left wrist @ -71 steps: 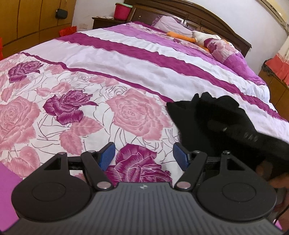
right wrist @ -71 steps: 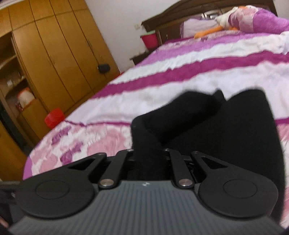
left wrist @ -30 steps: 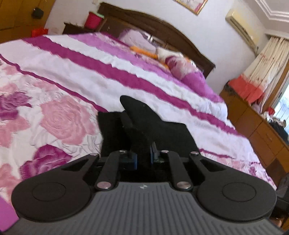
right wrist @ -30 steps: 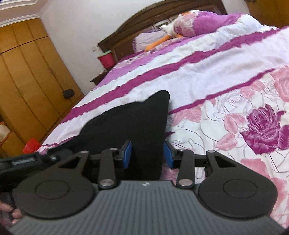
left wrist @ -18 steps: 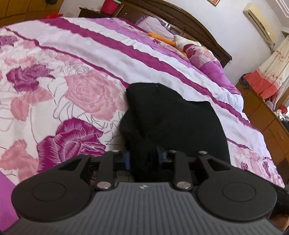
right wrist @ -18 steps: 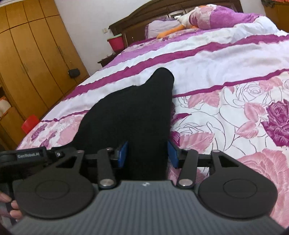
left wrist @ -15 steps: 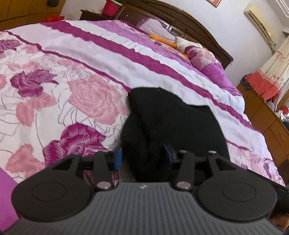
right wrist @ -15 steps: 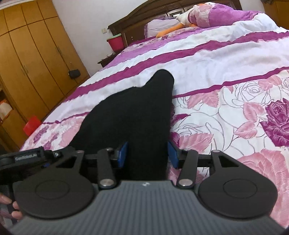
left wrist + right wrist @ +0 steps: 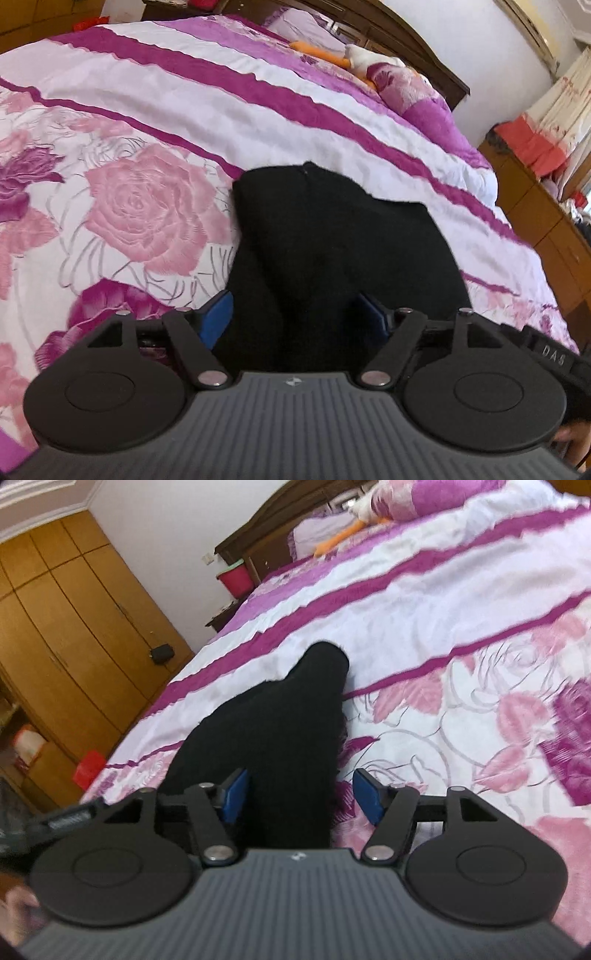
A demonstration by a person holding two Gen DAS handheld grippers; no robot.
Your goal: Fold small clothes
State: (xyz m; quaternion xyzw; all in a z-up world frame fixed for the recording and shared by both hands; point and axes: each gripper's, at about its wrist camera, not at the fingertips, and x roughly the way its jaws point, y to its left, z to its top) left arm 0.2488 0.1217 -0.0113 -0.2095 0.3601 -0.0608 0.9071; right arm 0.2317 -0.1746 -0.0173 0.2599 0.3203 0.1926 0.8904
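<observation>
Both sets of fingers have let go of the black garment (image 9: 332,251), which a second ago they pinched and now leave lying on the bed (image 9: 155,110).

The left gripper (image 9: 291,319) is spreading its blue fingers (image 9: 218,317), cloth between them but no longer squeezed; the right gripper (image 9: 301,794) is opening too, its right finger (image 9: 367,794) clear of the fabric, the left one just beside it. That looks like a fold laid down and released. The garment rests on the rose-printed part of the bed's cover, short of the purple stripes. The left view shows its broad folded body and a seam; the right view shows only a narrow end, plus the wardrobe (image 9: 66,627) and red bin (image 9: 236,578).
</observation>
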